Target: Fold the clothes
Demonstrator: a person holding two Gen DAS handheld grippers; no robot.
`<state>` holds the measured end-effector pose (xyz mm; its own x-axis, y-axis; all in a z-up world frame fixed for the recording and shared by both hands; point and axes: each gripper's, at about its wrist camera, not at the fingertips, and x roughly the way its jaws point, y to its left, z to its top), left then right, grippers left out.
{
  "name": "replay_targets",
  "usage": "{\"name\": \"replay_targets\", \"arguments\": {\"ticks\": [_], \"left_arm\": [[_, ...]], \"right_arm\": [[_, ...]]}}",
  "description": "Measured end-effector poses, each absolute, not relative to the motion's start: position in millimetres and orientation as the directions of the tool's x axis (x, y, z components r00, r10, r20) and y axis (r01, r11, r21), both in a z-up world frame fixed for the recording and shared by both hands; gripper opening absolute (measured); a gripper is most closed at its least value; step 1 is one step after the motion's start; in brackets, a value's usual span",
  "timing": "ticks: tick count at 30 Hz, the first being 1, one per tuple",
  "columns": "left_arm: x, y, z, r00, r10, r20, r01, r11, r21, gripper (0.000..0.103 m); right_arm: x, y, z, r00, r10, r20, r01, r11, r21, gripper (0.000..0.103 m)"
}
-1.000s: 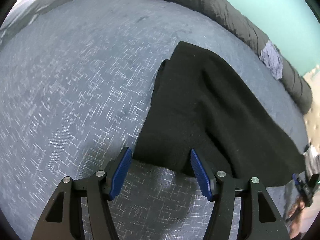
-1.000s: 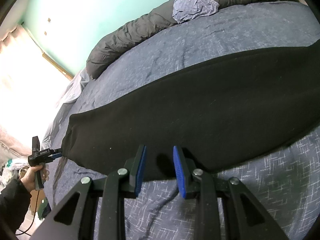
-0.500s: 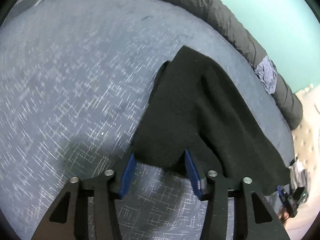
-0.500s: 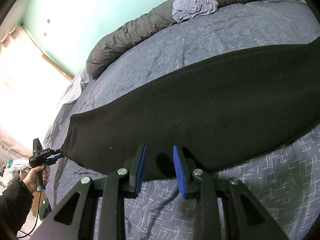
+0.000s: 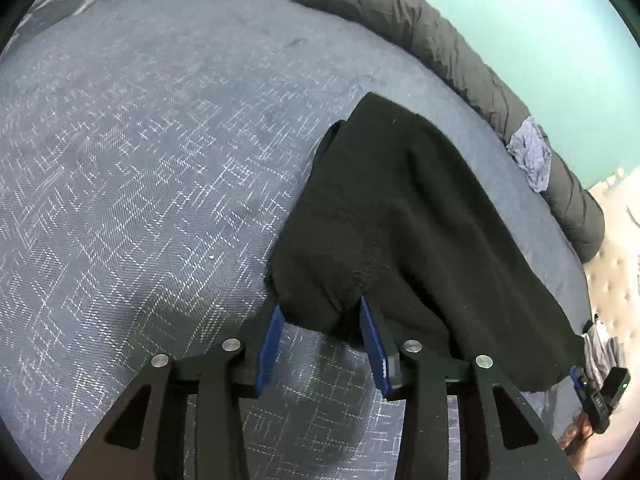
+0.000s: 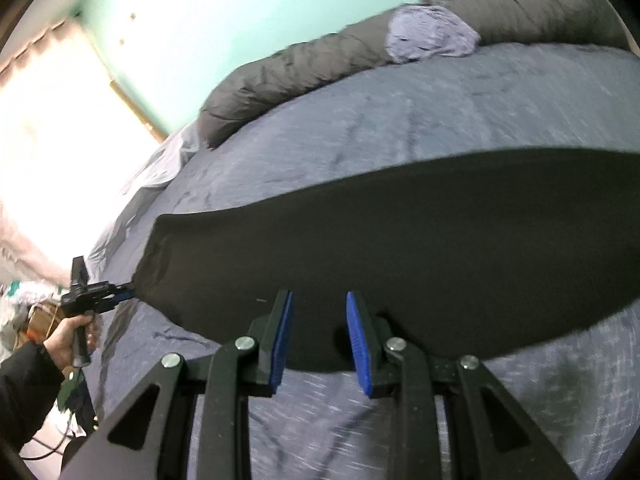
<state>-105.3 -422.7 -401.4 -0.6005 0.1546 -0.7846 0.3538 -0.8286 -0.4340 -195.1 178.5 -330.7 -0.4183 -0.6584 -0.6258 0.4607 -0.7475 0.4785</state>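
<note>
A long black fleece garment (image 5: 404, 216) lies stretched across the blue-grey patterned bedspread (image 5: 140, 168), its end toward 6 o'clock. The left gripper (image 5: 320, 316) has narrowed since a second ago, fingers bracketing a bunched corner; the right gripper (image 6: 318, 306) remains parted at the hem.

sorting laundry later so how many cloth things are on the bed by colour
black: 1, the garment spread on the bed
dark grey: 1, the rolled duvet along the far edge
pale blue-grey: 1, the crumpled cloth lying on the duvet
total: 3
</note>
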Motion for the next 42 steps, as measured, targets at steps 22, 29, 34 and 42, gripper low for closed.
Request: {"name": "replay_targets", "arguments": {"ticks": [22, 29, 34, 42], "left_arm": [[-96, -421, -421, -0.715, 0.152, -0.683, 0.32, -0.796, -0.513, 0.048], [-96, -420, -423, -0.715, 0.154, -0.682, 0.323, -0.793, -0.517, 0.048], [-97, -422, -424, -0.715, 0.157, -0.681, 0.323, -0.79, -0.521, 0.048], [-100, -422, -424, -0.713, 0.155, -0.683, 0.321, -0.794, -0.516, 0.048]], "right_arm": [[-294, -110, -320, -0.164, -0.535, -0.829, 0.878, -0.462, 0.125, 0.065], [-302, -130, -338, -0.178, -0.449, -0.876, 0.901, -0.433, 0.038, 0.017], [-307, -127, -330, -0.257, -0.443, -0.859, 0.891, -0.453, -0.033, 0.004], [-320, -129, -329, -0.338, -0.397, -0.853, 0.861, -0.497, -0.109, 0.003]]}}
